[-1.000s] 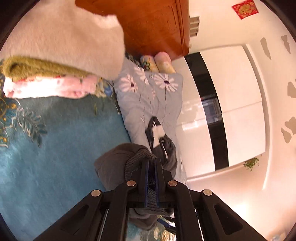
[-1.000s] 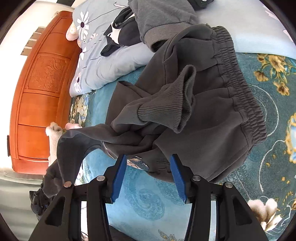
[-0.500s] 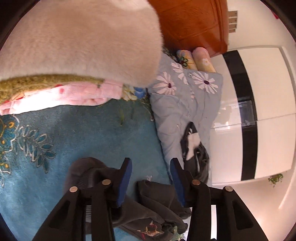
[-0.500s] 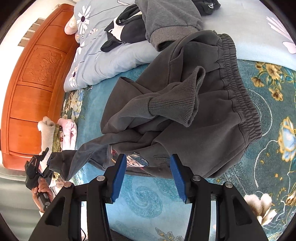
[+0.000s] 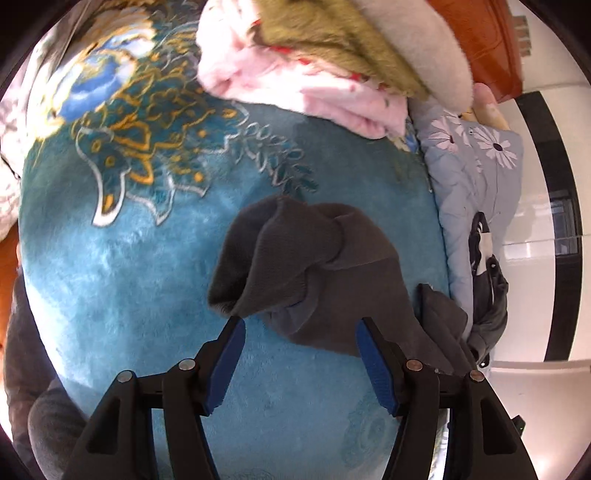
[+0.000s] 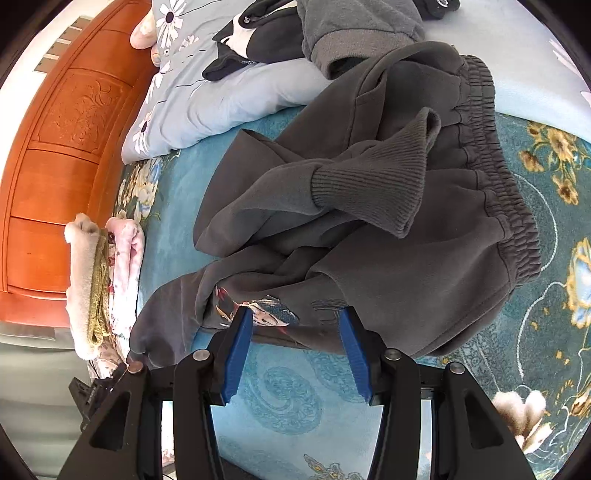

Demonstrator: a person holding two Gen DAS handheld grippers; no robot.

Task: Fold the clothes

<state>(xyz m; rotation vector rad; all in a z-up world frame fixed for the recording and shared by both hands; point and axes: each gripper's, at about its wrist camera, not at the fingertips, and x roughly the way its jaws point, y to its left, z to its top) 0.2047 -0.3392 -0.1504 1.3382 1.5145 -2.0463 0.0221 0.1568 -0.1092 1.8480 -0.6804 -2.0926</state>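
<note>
A dark grey sweatshirt lies crumpled on the teal patterned blanket, one ribbed cuff folded on top and a printed picture near its lower edge. My right gripper is open, its blue pads at that lower edge, holding nothing. In the left wrist view the other sleeve with its ribbed cuff lies flat on the blanket. My left gripper is open and empty just short of the cuff.
A folded stack of pink, olive and cream fleece lies by the orange wooden headboard. A pale blue flowered pillow carries more dark clothes. White wardrobe doors stand beyond the bed.
My left gripper let go of the sleeve cuff, opened wide and dropped low over the blanket. The sleeve now lies flat. My right gripper stayed open and edged closer to the sweatshirt.
</note>
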